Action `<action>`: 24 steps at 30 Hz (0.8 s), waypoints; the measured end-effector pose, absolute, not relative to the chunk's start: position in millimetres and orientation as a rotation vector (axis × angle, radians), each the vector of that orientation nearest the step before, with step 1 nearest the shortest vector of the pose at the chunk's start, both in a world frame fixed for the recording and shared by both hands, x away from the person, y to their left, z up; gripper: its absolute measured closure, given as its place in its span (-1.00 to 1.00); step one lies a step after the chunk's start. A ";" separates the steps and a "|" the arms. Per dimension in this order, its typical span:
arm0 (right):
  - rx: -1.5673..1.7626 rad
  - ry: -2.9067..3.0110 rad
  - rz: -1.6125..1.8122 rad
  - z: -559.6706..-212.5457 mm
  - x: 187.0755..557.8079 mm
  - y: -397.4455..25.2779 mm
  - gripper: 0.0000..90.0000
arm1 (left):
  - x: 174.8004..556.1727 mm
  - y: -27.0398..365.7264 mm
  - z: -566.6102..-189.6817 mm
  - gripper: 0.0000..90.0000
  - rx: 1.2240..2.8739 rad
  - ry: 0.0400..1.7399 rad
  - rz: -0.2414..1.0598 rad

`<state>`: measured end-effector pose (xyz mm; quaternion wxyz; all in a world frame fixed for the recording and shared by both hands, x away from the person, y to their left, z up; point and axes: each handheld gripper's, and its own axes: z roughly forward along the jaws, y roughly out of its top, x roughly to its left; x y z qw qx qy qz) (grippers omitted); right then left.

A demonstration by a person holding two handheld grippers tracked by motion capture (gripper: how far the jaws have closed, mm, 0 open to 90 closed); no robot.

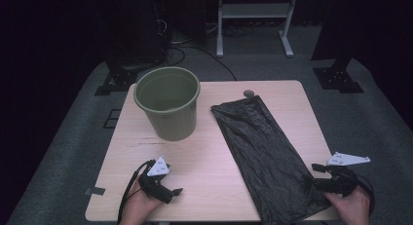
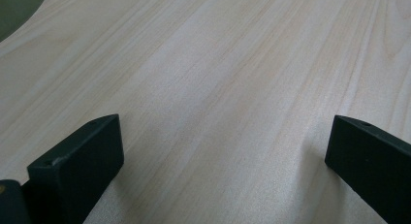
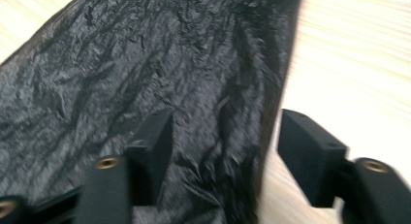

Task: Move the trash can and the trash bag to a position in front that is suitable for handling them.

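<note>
**Open middle, bucket at the back left**

A wide strip of bare counter point(image 1: 209, 157) runs between the green bucket point(image 1: 168, 102) and the black bag point(image 1: 265, 154). The bucket blocks the far left; the flat bag covers the right side to the near edge, leaving narrow bare margins beside it.

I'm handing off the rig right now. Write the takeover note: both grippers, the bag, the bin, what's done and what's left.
Left gripper: open, holding nothing, low over bare table near the front left.
Right gripper: open, jaws straddling the near right edge of the black bag, not yet closed on it.
Bag lies flat on the table's right half. Green bin stands upright, back left, looks unlined.
Done: nothing gripped. Left, probably: grip the bag, open it, line the bin.
</note>
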<state>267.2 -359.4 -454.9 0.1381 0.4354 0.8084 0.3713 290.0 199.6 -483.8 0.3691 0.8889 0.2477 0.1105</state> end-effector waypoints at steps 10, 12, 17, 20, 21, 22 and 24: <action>1.284 2.311 1.022 -449.1 282.0 -335.3 -0.77 | 290.1 199.6 -483.9 -1.00 2.281 0.636 0.284; 1.274 2.297 1.067 -444.8 284.5 -331.9 -0.78 | 290.1 199.6 -483.8 -1.00 2.282 0.636 0.284; 1.237 2.291 1.060 -440.5 290.2 -319.1 -0.79 | 290.0 199.6 -483.8 -1.00 2.281 0.636 0.283; 1.214 2.293 0.996 -439.7 299.9 -296.6 -0.79 | 290.0 199.6 -483.8 -1.00 2.282 0.636 0.284; 1.214 2.293 0.996 -439.7 299.9 -296.6 -0.79 | 290.0 199.6 -483.8 -1.00 2.282 0.636 0.284; 1.205 2.304 0.992 -440.2 301.9 -292.3 -0.79 | 290.1 199.6 -483.8 -1.00 2.282 0.636 0.284; 1.180 2.321 0.985 -442.9 309.7 -274.9 -0.79 | 290.0 199.6 -483.9 -1.00 2.281 0.636 0.283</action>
